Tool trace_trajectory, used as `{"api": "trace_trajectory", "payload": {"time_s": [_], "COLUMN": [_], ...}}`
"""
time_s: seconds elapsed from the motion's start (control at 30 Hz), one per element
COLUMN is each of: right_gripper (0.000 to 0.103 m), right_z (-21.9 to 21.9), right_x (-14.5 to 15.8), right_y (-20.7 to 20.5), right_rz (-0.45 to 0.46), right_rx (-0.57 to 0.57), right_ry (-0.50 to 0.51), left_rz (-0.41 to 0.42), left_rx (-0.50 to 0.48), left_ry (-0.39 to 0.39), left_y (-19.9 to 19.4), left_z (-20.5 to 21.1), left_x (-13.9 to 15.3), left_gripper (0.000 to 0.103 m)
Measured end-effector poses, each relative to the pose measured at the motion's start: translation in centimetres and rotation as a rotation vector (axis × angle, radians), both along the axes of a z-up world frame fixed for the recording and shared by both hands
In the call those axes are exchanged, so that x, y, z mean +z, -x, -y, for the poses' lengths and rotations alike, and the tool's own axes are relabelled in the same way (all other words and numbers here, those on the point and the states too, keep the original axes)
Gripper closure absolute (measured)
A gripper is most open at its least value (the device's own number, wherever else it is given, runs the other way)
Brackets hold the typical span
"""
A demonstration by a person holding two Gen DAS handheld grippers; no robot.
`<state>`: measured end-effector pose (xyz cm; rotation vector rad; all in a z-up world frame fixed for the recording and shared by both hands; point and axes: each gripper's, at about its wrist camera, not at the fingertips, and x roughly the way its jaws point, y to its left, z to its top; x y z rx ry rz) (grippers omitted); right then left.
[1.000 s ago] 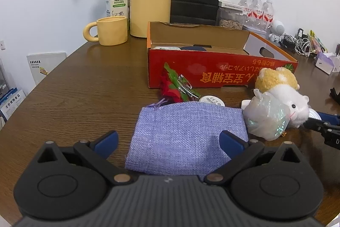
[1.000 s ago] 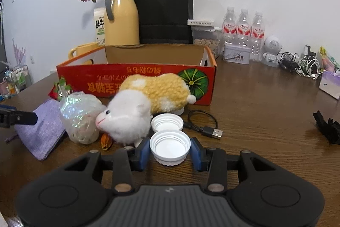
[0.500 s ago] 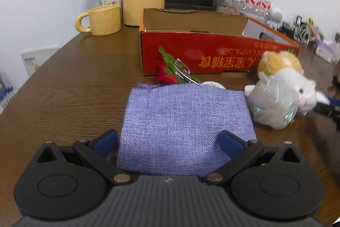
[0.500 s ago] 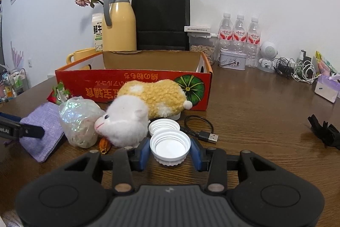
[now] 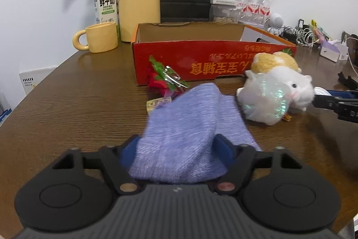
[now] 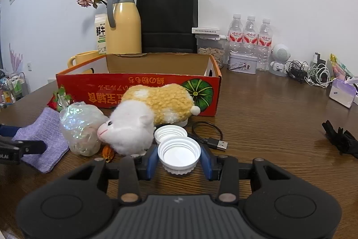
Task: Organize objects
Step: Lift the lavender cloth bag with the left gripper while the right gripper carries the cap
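My left gripper (image 5: 176,149) is pinched on the near edge of the lilac woven cloth pouch (image 5: 190,118): soft, light and floppy, it bunches and its far end drags on the brown wooden table (image 5: 78,104). My right gripper (image 6: 179,158) is clamped across the rim of a white ribbed plastic lid (image 6: 179,152), rigid but slick. Beyond lie a fluffy white-and-yellow plush animal (image 6: 152,118), then the open red cardboard box (image 6: 138,86), likely their destination.

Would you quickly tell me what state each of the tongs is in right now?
Left tongs: closed on the purple cloth pouch, which is bunched up.
Right tongs: closed on a white cap.
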<state>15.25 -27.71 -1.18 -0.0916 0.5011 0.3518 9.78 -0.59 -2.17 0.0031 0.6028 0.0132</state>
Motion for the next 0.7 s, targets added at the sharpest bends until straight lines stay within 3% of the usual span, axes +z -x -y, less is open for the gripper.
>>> {"api": "trace_trajectory", "payload": {"time_s": [0.13, 0.17, 0.3, 0.7], "right_gripper": [0.064, 0.064, 0.064, 0.064], "right_z": [-0.1, -0.1, -0.1, -0.4], "right_x": [0.0, 0.0, 0.1, 0.4], "right_y": [0.1, 0.2, 0.3, 1.3], "right_rz": [0.006, 0.008, 0.017, 0.087], "right_rx": [-0.006, -0.007, -0.012, -0.014], "right_ry": [0.005, 0.007, 0.010, 0.008], "left_rz": [0.006, 0.007, 0.029, 0.110], "left_rx": [-0.025, -0.033, -0.058, -0.132], "left_ry": [0.020, 0.030, 0.055, 0.127], "left_y": [1.0, 1.2, 2.0, 2.7], "left_z": [0.5, 0.5, 0.4, 0.1], "left_x": [0.4, 0.5, 1.1, 4.5], "left_gripper": [0.078, 0.082, 0.090, 0.091]}}
